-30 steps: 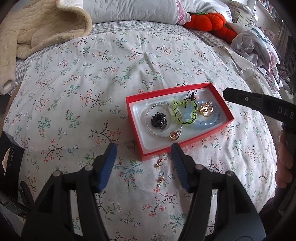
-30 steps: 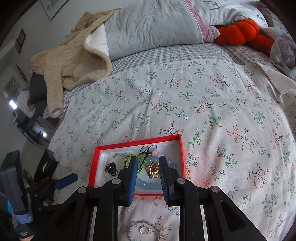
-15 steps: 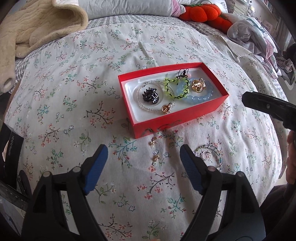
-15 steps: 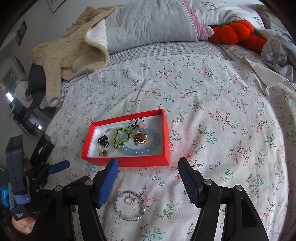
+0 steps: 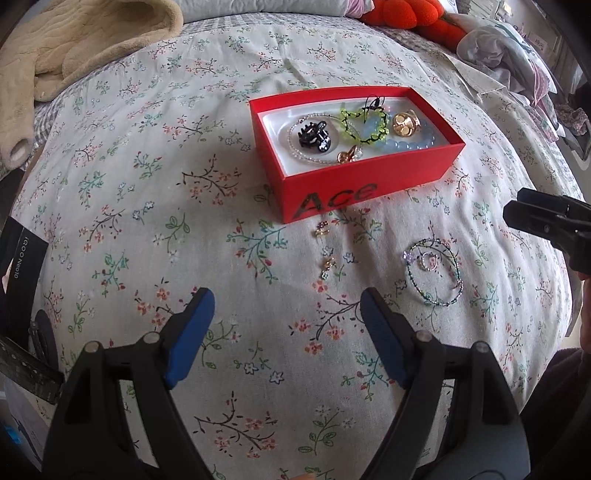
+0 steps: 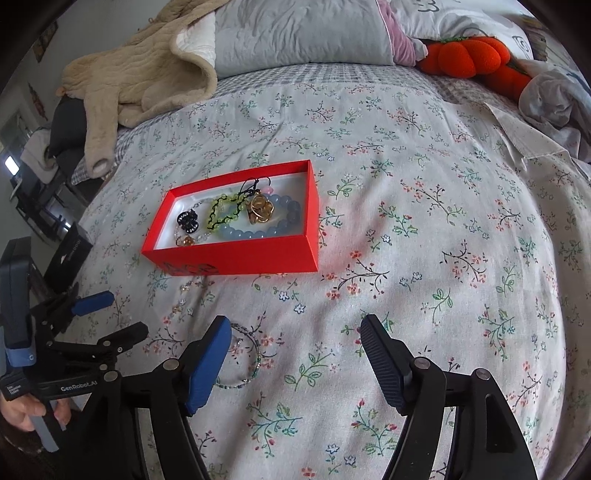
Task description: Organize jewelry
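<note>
A red box (image 5: 364, 192) (image 6: 236, 254) lies on the floral bedspread and holds several pieces: a black clip (image 5: 314, 134), a green bracelet (image 5: 364, 123), a gold ornament (image 5: 404, 123) and blue beads (image 5: 410, 144). Two small earrings (image 5: 325, 247) lie on the spread in front of the box. A beaded bracelet with a ring inside it (image 5: 436, 271) (image 6: 240, 358) lies to their right. My left gripper (image 5: 286, 317) is open and empty, held above the spread short of the earrings. My right gripper (image 6: 295, 349) is open and empty, right of the bracelet.
A beige blanket (image 6: 136, 77) and grey pillows (image 6: 299, 33) lie at the head of the bed. An orange plush pumpkin (image 6: 465, 55) and crumpled clothes (image 6: 554, 92) sit at the far right. A black box (image 5: 18, 254) stands at the left bed edge.
Both grippers have pulled back from the red box and opened wide. The right gripper let go of the gold ornament, which now lies in the box.
</note>
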Demonstrator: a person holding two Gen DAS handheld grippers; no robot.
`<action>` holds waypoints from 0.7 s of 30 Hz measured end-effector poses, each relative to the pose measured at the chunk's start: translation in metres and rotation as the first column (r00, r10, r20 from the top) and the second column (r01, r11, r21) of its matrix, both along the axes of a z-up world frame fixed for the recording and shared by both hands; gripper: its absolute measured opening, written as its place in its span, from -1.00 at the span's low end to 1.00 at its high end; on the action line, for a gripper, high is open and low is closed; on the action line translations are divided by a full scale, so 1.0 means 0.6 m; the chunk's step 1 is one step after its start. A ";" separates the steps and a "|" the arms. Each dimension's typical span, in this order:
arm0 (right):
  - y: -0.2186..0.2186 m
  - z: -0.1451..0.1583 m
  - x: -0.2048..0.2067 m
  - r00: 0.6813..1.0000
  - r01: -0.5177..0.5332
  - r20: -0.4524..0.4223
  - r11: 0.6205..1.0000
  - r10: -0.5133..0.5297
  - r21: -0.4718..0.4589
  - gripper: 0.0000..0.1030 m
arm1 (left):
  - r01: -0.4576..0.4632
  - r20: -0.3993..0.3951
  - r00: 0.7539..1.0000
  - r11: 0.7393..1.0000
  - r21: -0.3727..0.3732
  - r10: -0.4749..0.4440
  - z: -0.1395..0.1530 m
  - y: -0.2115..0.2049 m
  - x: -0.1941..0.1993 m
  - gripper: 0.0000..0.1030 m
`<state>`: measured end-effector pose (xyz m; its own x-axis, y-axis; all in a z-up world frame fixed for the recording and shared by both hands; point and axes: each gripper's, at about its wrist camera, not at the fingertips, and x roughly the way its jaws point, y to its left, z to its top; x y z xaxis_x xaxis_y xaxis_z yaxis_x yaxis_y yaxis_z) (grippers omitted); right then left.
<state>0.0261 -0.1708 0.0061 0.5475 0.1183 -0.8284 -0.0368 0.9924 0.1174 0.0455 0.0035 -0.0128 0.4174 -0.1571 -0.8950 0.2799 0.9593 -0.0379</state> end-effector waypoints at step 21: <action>0.024 -0.078 0.020 0.985 -0.010 -0.171 0.999 0.001 -0.051 0.40 | 0.061 -0.038 0.998 0.994 0.092 -0.057 -0.031 -0.027 -0.007 0.58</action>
